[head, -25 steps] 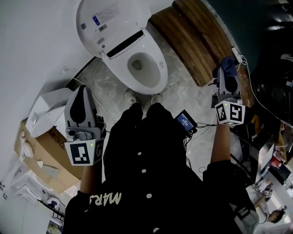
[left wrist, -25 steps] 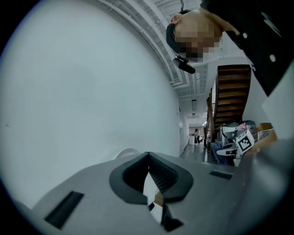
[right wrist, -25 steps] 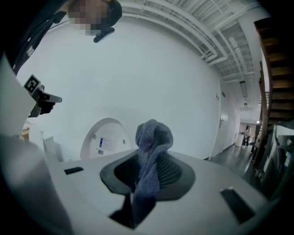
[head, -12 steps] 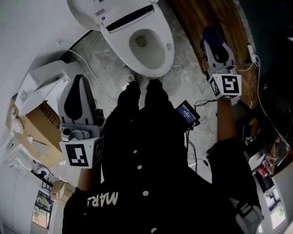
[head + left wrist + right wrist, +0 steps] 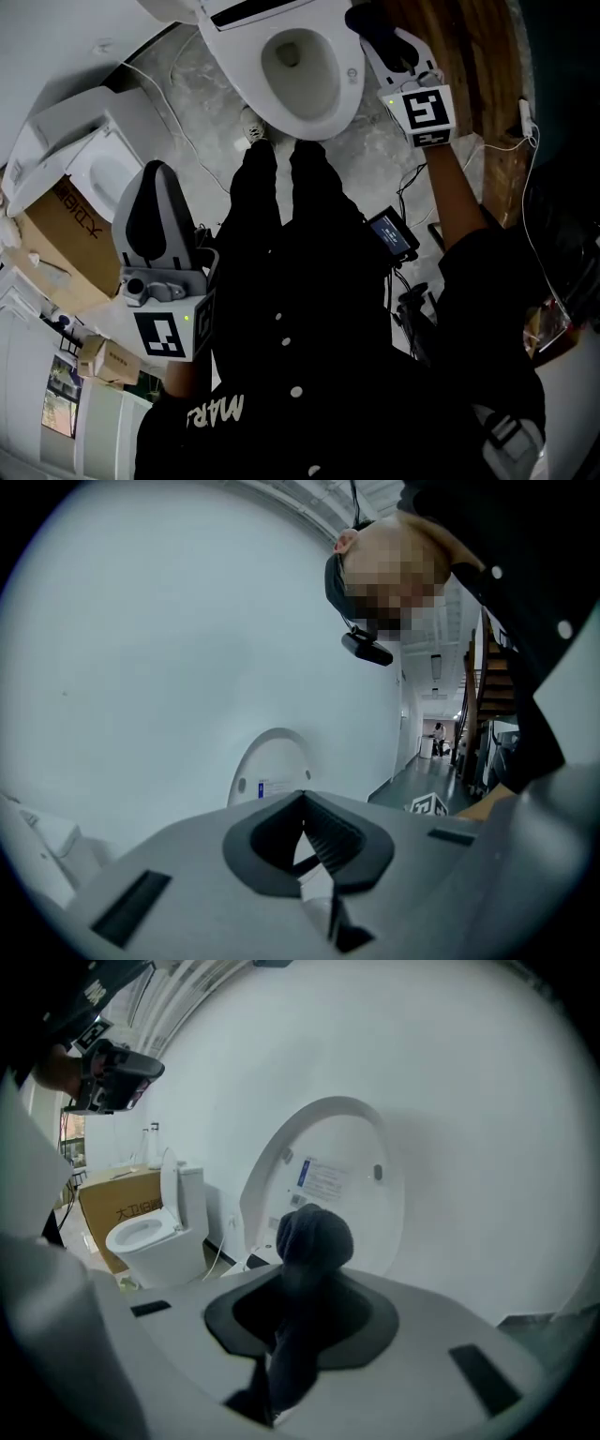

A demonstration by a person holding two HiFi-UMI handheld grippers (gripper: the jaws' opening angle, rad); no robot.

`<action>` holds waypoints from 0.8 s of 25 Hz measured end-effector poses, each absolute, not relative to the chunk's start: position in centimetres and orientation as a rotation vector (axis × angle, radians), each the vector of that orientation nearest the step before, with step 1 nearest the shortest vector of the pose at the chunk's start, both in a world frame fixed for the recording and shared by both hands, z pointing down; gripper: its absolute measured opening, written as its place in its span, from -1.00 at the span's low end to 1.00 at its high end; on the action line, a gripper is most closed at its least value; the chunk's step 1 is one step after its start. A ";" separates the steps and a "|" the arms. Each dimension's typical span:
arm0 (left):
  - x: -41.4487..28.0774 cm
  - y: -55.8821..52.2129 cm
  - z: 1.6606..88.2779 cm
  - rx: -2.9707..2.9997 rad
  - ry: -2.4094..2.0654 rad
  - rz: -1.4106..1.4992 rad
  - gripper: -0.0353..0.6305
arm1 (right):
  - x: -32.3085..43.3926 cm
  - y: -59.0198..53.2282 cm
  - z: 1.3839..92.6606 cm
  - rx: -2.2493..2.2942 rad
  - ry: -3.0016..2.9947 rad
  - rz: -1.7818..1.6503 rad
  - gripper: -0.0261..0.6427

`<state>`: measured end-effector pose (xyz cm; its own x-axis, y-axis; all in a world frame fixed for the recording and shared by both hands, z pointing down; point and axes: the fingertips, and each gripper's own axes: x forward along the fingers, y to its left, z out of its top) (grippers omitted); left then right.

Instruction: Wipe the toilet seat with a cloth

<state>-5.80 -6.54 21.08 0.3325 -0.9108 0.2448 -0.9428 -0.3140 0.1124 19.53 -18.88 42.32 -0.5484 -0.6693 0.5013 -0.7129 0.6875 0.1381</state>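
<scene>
The white toilet (image 5: 323, 120) stands at the top of the head view with its seat down and its lid (image 5: 328, 1176) raised against the wall. My right gripper (image 5: 380, 33) is shut on a dark cloth (image 5: 366, 17), just right of the seat's rim and level with the bowl. In the right gripper view the cloth (image 5: 314, 1237) bulges out past the jaws of this gripper (image 5: 300, 1288), with the lid behind it. My left gripper (image 5: 153, 183) hangs low at the left, far from the toilet, jaws together and empty. Its own view shows the gripper (image 5: 305, 832) facing the lid (image 5: 272, 771) and the wall.
A second toilet (image 5: 94, 173) and a cardboard box (image 5: 66, 244) stand at the left. A wooden platform (image 5: 469, 66) lies right of the toilet. A small device with a blue screen (image 5: 392, 234) and cables (image 5: 187, 141) lie on the marble floor. The person's shoes (image 5: 251, 127) are before the bowl.
My right gripper has carried the cloth from over the wooden platform leftward and forward to the toilet's right rim. The left gripper has stayed low at the left.
</scene>
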 end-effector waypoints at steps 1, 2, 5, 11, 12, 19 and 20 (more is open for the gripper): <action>-6.2 -6.3 21.9 2.339 -1.688 0.199 -0.87 | 18.6 -19.2 43.5 1.026 -2.370 0.108 -0.66; -6.5 -6.2 22.6 2.320 -1.698 0.198 -0.87 | 17.7 -19.6 44.6 0.993 -2.366 0.105 -0.66; -7.0 -5.3 24.5 2.272 -1.721 0.205 -0.87 | 15.5 -20.2 47.7 0.902 -2.348 0.084 -0.66; -8.4 -3.8 28.0 2.200 -1.745 0.215 -0.87 | 11.4 -20.4 53.9 0.740 -2.288 -0.034 -0.66; -8.7 -3.6 28.5 2.192 -1.747 0.218 -0.87 | 10.9 -20.5 54.9 0.719 -2.274 -0.060 -0.66; -8.7 -3.9 31.5 2.146 -1.747 0.206 -0.87 | 7.8 -21.5 61.4 0.508 -2.172 -0.291 -0.66; -8.6 -4.1 31.9 2.144 -1.746 0.205 -0.87 | 7.6 -21.5 62.5 0.466 -2.153 -0.329 -0.67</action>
<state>-8.57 -4.09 31.88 0.2229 -0.9145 0.3377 -0.9678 -0.1661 0.1891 7.60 -21.53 62.47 -0.5396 -0.4424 0.7164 -0.2084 0.8946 0.3954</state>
